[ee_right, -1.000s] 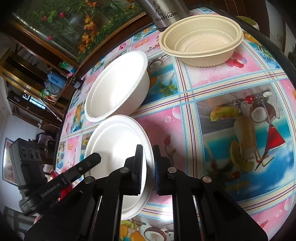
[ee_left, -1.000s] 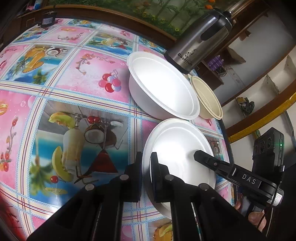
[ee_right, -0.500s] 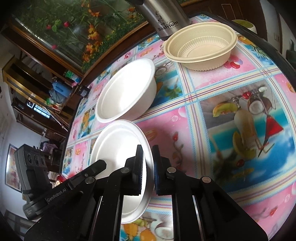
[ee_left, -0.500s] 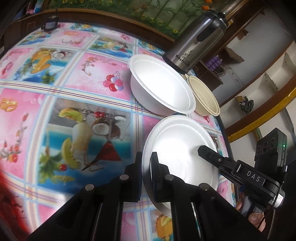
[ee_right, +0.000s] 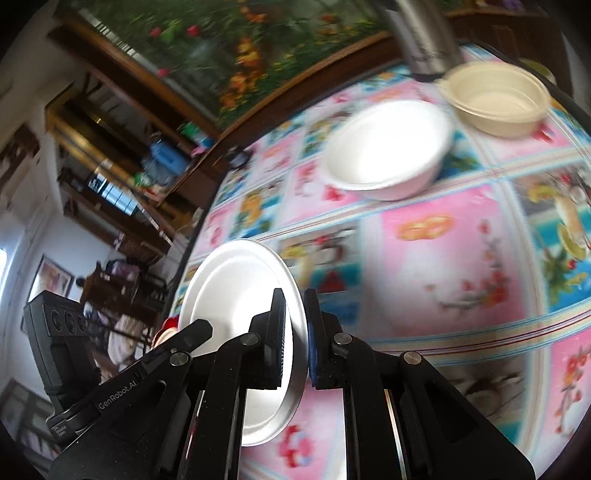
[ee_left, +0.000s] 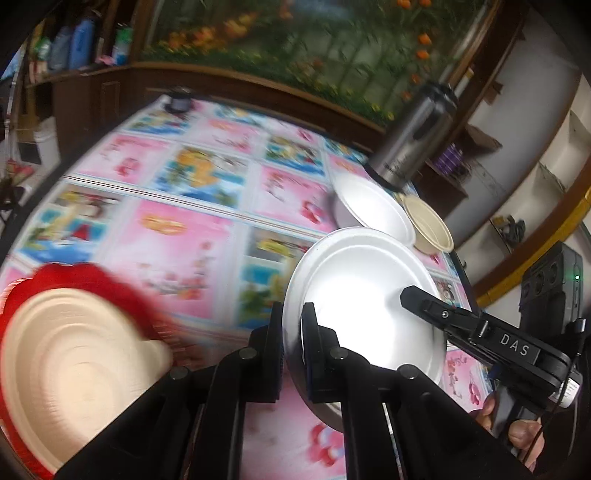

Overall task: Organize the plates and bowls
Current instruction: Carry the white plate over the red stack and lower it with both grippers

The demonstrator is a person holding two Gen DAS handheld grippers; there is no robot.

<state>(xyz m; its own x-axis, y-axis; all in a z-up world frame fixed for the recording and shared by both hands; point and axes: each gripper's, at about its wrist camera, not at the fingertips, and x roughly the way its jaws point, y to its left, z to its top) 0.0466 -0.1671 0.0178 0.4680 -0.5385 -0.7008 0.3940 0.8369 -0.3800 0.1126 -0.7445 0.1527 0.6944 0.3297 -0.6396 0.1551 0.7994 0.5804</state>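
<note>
A white plate (ee_left: 362,295) hangs tilted above the table, carried by both grippers on opposite sides of its rim. My left gripper (ee_left: 293,314) is shut on the plate's left edge. My right gripper (ee_right: 295,306) is shut on the right edge of the same plate (ee_right: 236,288). Each gripper shows in the other's view: the right gripper (ee_left: 410,293) lies across the plate, the left gripper (ee_right: 199,328) at its lower left. A white bowl (ee_left: 369,206) (ee_right: 388,151) and a beige bowl (ee_left: 430,229) (ee_right: 498,99) stand far back on the table. A beige dish (ee_left: 74,369) rests on a red scalloped one (ee_left: 92,280) at the lower left.
A steel thermos (ee_left: 413,140) (ee_right: 424,33) stands behind the two bowls by the table's far edge. The table (ee_left: 184,240) wears a pink and blue fruit-print cloth. A small dark object (ee_left: 179,101) sits at the far corner. Shelves and a flower picture line the wall.
Both grippers have risen and swung left with the white plate, lifting it off the cloth. The two bowls now look smaller and farther. The beige dish on red has come into view.
</note>
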